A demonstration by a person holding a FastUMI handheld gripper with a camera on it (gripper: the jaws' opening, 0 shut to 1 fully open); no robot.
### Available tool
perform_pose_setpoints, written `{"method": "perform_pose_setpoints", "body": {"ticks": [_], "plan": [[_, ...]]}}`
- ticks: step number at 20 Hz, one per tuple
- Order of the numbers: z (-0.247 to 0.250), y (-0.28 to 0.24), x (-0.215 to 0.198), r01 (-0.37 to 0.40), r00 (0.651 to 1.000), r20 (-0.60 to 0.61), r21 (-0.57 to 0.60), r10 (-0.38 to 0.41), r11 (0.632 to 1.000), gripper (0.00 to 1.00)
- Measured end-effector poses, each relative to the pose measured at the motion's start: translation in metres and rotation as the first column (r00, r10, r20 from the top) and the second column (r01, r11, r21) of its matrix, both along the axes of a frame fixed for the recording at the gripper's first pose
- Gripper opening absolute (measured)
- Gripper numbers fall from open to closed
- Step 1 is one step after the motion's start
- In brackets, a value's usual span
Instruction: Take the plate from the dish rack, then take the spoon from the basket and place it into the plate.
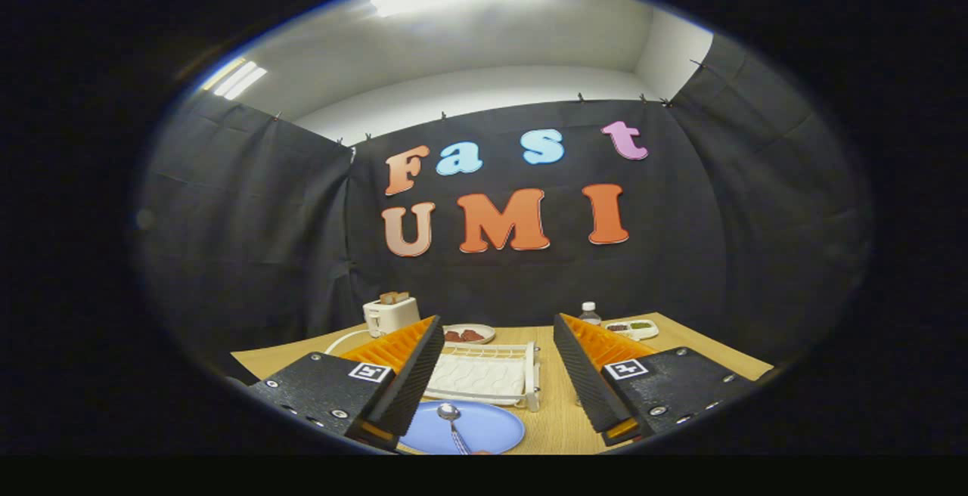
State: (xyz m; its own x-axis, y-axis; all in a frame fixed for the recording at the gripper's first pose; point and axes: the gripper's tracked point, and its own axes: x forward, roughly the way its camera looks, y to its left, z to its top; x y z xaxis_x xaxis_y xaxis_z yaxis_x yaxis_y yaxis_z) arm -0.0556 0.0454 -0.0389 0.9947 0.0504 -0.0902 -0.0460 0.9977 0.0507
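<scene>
A blue plate point(484, 428) lies on the wooden table, low between my fingers and nearest to me. A metal spoon point(451, 422) rests in it, bowl pointing away from me. Just beyond the plate stands the white dish rack point(484, 375), which holds no plate. My gripper point(495, 348) hangs above the table with its fingers wide apart and nothing between them; it is clear of the plate and spoon.
At the table's back left stands a white toaster point(389, 314) with its cord point(340, 341). Behind the rack is a small plate of red food point(469, 333). At the back right are a water bottle point(590, 313) and a divided tray point(634, 327).
</scene>
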Motion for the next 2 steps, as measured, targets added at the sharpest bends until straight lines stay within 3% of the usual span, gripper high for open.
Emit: {"method": "perform_pose_setpoints", "body": {"ticks": [2], "plan": [[0.0052,-0.0013,-0.0013,0.006,1.0,0.001,-0.005,-0.006,1.0,0.87]]}}
